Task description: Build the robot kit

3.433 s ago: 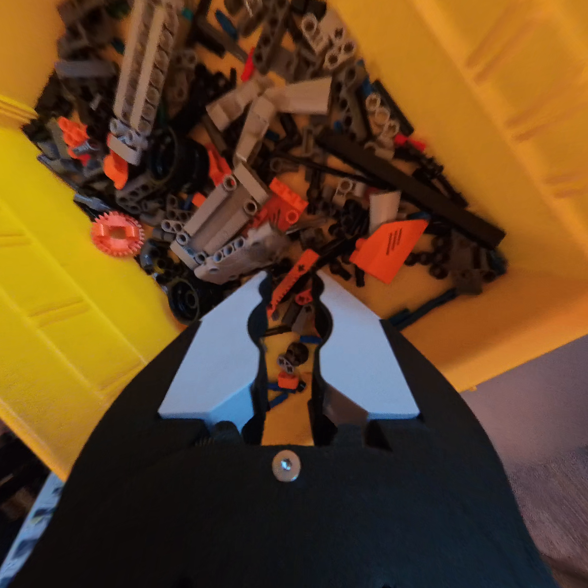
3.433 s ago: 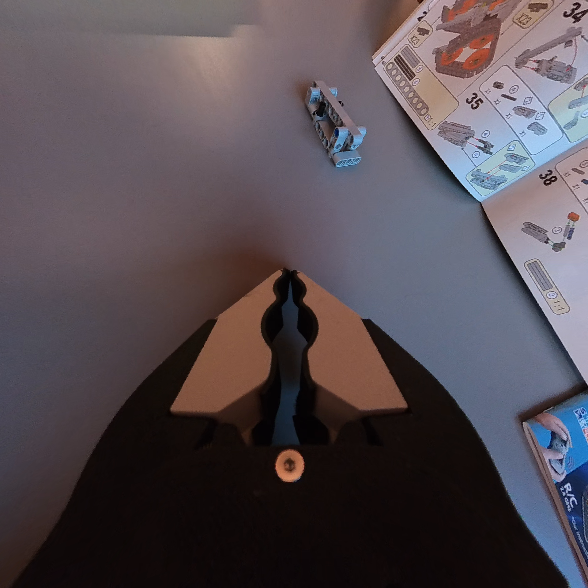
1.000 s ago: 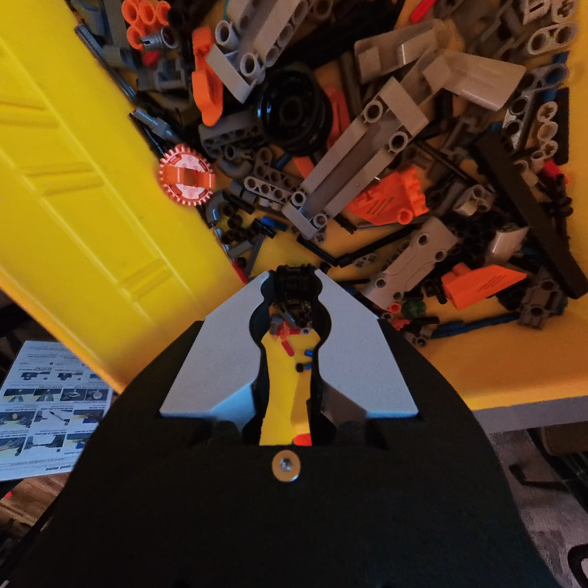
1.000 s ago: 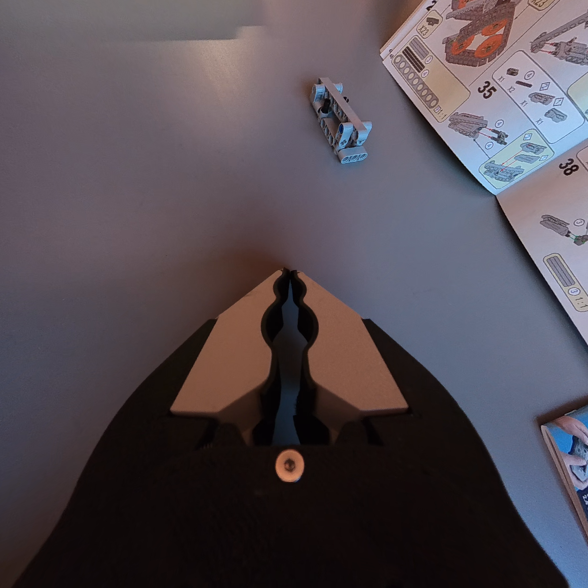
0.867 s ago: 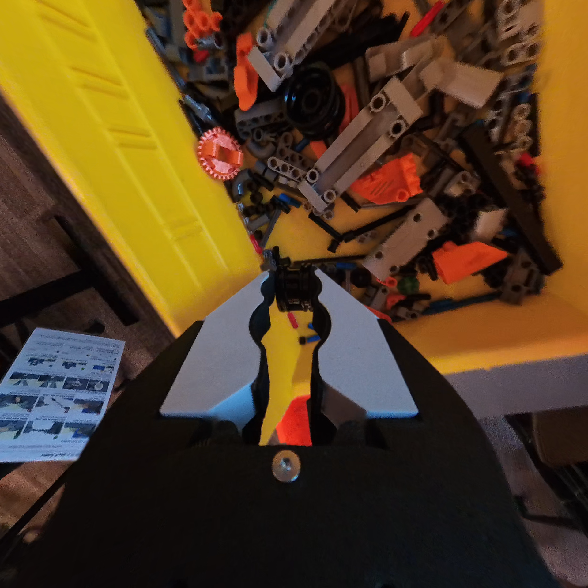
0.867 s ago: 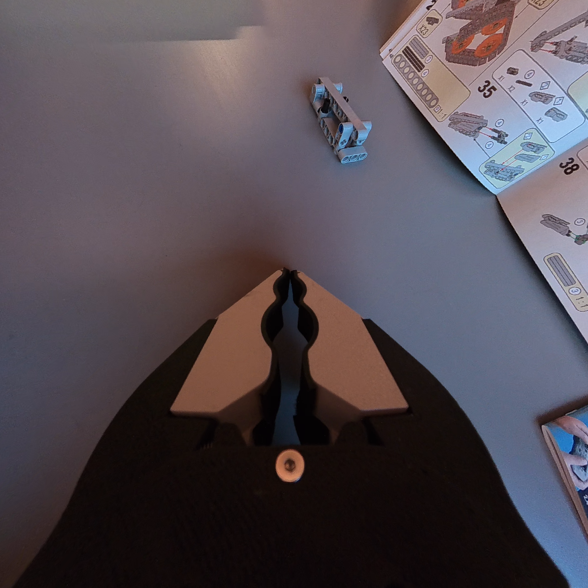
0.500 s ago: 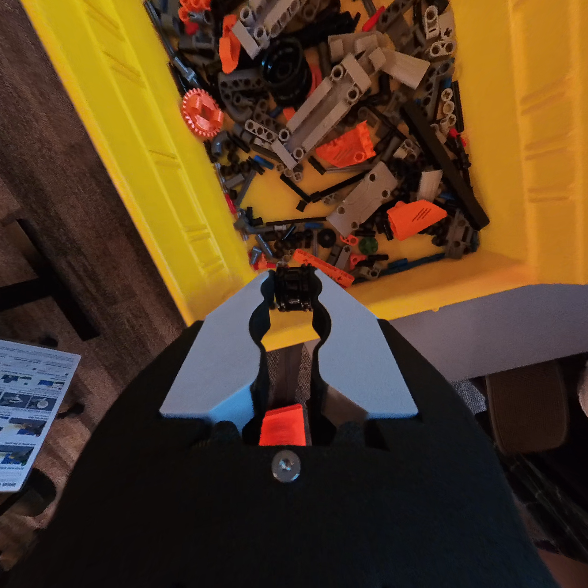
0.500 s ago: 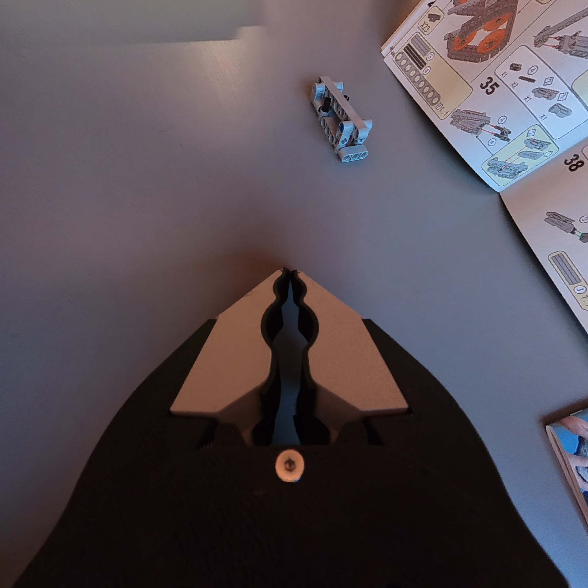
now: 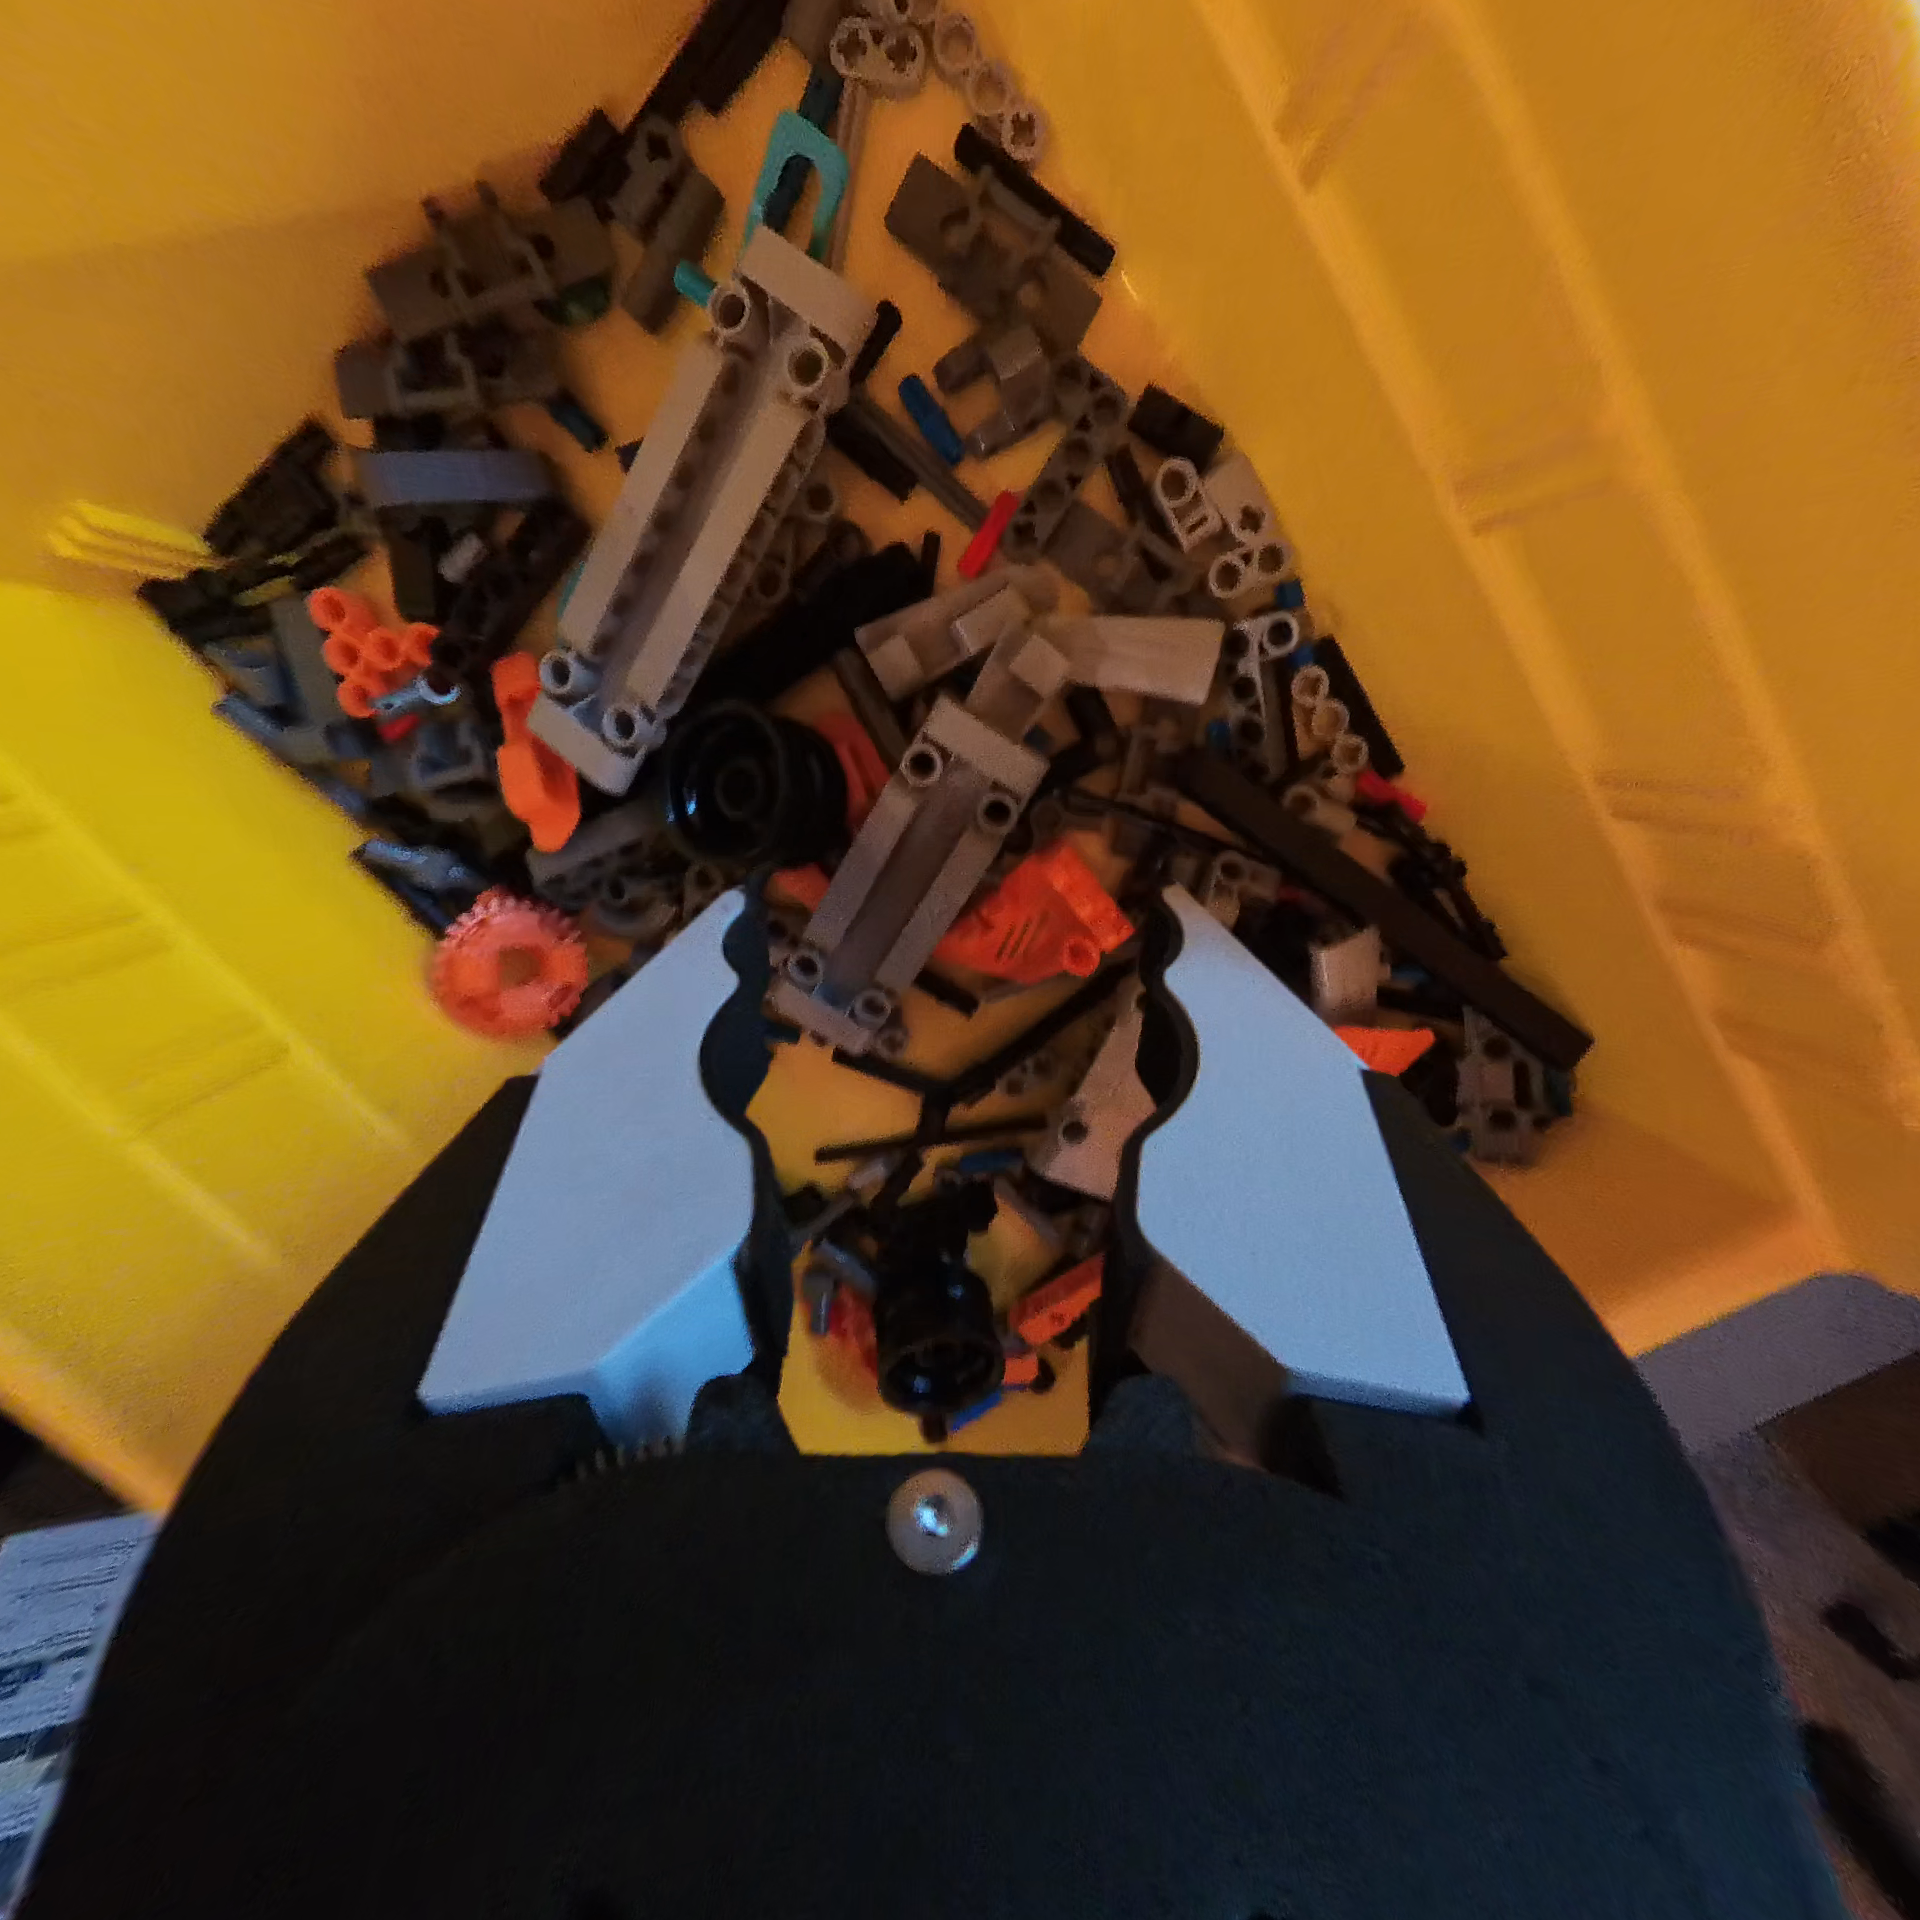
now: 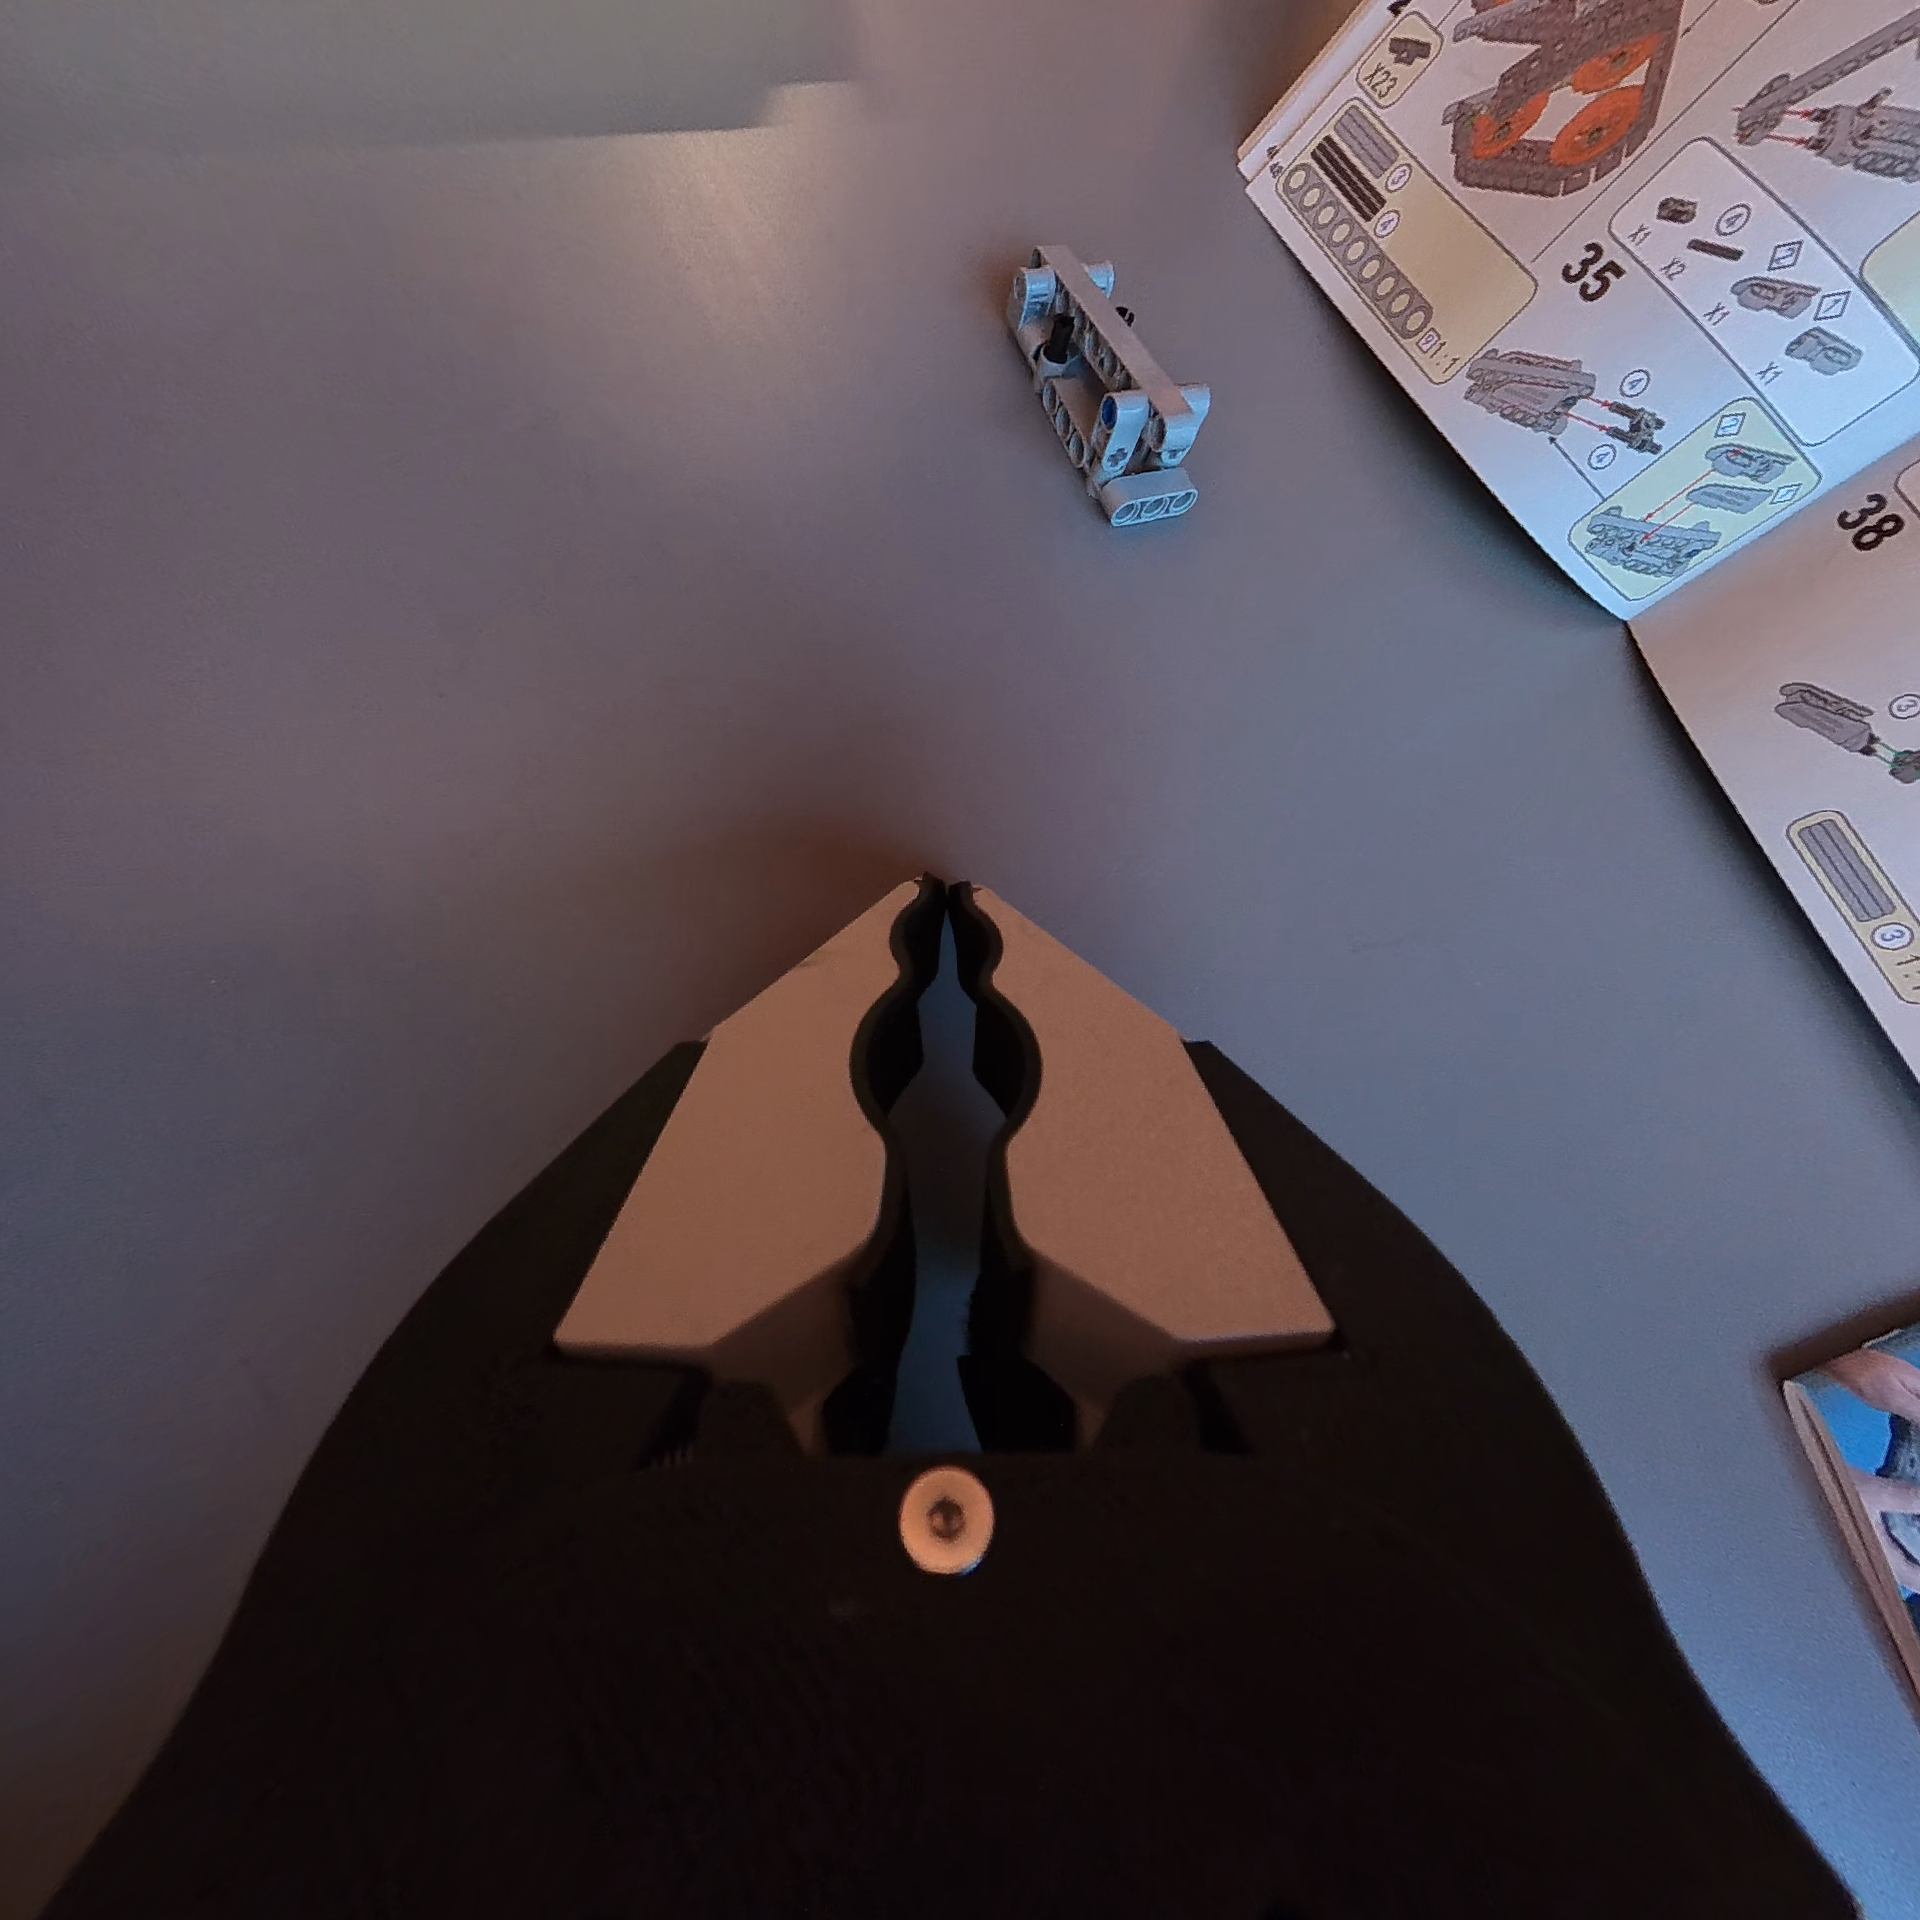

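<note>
My left gripper (image 9: 956, 904) is open and empty, low inside a yellow bin (image 9: 1558, 520) over a heap of grey, black and orange building pieces. A small black round piece (image 9: 935, 1340) lies loose on the bin floor between my fingers, near their base. A grey beam (image 9: 914, 873) and an orange panel (image 9: 1029, 920) lie just past the fingertips. My right gripper (image 10: 948, 885) is shut and empty above a grey table (image 10: 416, 520). A small grey beam assembly (image 10: 1107, 384) lies on the table ahead of it, a little to the right.
In the bin are a black wheel (image 9: 753, 795), an orange gear (image 9: 506, 971) by the left wall and a long grey beam (image 9: 707, 509). An open instruction booklet (image 10: 1558, 260) lies at the table's right, a printed box corner (image 10: 1870, 1455) below it. My left gripper is the nearer one to the orange gear (image 9: 506, 971): about 6 centimetres, against 55 centimetres.
My left gripper held the small black piece and had lifted out above the bin; now it is back low in the bin, open, with the piece lying loose. The right gripper has not moved.
</note>
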